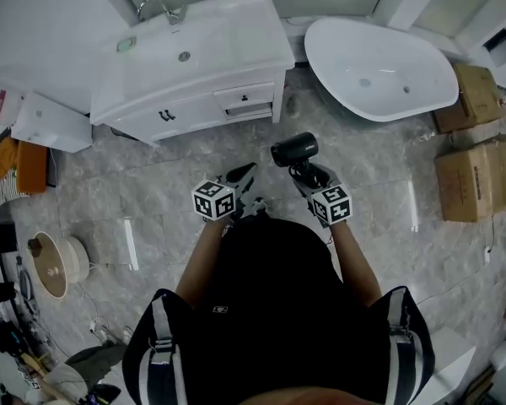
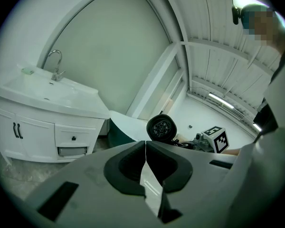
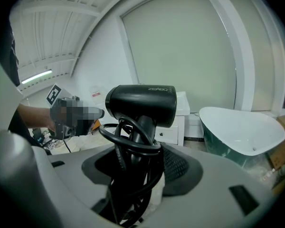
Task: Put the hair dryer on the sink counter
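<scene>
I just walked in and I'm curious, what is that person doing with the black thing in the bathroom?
A person stands on the bathroom floor with a gripper in each hand. The right gripper is clamped on the handle of a black hair dryer, its cord wound round the handle. The left gripper is shut and empty. The white sink counter is just ahead, and the hair dryer is not on it yet.
</scene>
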A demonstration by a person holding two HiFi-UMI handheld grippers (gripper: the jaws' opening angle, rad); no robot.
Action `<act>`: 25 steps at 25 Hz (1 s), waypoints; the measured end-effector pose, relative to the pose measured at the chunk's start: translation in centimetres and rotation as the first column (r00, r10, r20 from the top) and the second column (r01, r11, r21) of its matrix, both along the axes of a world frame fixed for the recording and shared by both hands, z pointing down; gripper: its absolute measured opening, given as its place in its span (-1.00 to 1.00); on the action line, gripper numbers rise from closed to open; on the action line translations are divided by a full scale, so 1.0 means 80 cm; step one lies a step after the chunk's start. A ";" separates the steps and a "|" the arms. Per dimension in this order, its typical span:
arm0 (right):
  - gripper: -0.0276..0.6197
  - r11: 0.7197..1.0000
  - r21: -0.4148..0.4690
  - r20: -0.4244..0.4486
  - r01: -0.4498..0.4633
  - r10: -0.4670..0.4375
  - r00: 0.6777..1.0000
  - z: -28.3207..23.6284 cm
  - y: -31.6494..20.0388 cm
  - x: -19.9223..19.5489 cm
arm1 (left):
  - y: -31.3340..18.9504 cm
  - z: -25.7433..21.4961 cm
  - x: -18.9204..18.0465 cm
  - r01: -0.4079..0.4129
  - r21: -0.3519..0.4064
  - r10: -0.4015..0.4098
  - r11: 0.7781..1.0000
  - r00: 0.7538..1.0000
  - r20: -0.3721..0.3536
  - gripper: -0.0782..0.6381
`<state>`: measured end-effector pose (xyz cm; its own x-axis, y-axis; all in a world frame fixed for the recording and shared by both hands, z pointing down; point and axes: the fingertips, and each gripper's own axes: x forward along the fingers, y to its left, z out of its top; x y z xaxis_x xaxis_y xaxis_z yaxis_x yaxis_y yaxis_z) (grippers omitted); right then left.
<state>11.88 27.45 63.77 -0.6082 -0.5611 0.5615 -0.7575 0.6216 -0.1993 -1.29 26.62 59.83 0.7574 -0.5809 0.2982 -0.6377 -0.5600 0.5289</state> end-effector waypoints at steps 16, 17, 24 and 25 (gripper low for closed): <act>0.02 0.998 -0.027 -0.009 -0.055 0.055 0.998 0.017 -0.088 -0.047 | -0.092 0.016 -0.048 -0.067 -0.025 0.067 0.997 0.998 0.003 -0.73; 0.02 0.998 -0.031 -0.008 -0.052 0.052 0.999 0.018 -0.090 -0.049 | -0.094 0.016 -0.050 -0.065 -0.027 0.065 0.998 0.998 0.003 -0.73; 0.02 0.999 -0.050 -0.013 -0.001 0.001 1.000 0.020 -0.112 -0.053 | -0.104 0.023 -0.059 -0.015 -0.053 0.014 0.999 1.000 -0.003 -0.73; 0.02 0.999 -0.050 -0.015 0.011 -0.012 1.000 0.020 -0.119 -0.053 | -0.106 0.025 -0.061 -0.001 -0.057 0.001 0.998 1.000 -0.002 -0.73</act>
